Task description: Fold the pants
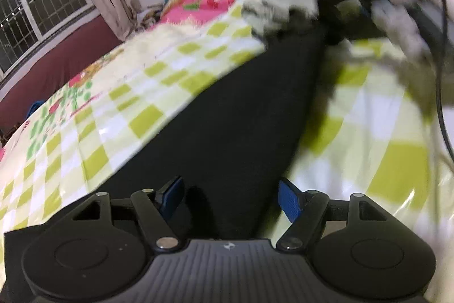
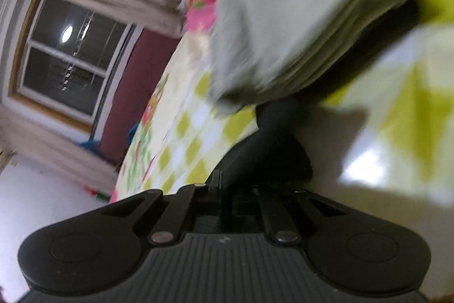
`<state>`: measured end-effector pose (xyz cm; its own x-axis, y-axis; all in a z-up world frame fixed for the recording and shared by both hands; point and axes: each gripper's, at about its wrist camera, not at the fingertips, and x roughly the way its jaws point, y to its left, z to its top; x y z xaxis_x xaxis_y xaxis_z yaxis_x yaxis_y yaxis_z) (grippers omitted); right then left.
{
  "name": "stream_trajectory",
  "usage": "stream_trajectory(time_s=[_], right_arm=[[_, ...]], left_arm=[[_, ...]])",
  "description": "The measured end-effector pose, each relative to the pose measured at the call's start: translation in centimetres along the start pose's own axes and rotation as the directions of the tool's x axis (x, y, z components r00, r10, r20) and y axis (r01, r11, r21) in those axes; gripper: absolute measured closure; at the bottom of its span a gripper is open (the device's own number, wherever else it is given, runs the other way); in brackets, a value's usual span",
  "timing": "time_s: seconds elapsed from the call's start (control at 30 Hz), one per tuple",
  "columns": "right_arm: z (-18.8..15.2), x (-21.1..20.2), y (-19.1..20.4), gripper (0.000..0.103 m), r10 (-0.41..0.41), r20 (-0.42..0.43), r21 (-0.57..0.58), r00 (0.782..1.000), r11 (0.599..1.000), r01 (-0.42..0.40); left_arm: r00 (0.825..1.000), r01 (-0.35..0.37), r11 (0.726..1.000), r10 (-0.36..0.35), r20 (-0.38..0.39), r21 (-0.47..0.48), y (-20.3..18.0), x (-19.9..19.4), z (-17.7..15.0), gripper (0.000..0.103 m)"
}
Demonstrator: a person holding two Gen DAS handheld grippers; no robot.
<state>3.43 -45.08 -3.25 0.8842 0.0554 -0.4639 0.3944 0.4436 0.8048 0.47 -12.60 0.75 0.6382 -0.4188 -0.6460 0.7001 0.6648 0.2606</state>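
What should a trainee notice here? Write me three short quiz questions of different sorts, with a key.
1. True or false: the left claw stands open, its blue pads apart.
2. What is pinched in the right claw? A: pillow. B: black pants. C: curtain.
3. Fill in: the pants lie on a green-and-white ______ bedsheet.

Key: 1 true; 2 B; 3 checkered.
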Motion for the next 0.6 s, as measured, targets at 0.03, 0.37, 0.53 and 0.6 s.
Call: stream_trajectory(time_s=[0.03,0.37,0.53,0.6], right_arm=[[0.1,-0.7,0.0,0.097,-0.029,0.002,-0.027,1.000,0.999,0.029],[-2.9,-4.1,11.6,0.096,0.081,-0.008,-0.327,0.997,0.942,-0.079],[-7.1,-3.6,20.0,0.096,0.168,-0.093,-0.451,0.981,0.872,-0.192],[-9.5,-3.2,23.4,0.096,0.182,-0.146,-0.504,0.972,0.832,-0.231]], left_arm=[[1.000,0.000,1.000,0.001,0.021,-0.031,0.6,-0.7,0.1,0.019],[0.956,-0.281,0.931,0.294,0.022,-0.234,8.6,-6.9,-4.5,0.017],[0.917,-0.392,0.833,0.390,-0.087,-0.390,13.1,-5.7,-7.0,0.016],[0.961,-0.261,0.848,0.185,-0.205,-0.461,14.6,-3.2,-8.2,0.016]])
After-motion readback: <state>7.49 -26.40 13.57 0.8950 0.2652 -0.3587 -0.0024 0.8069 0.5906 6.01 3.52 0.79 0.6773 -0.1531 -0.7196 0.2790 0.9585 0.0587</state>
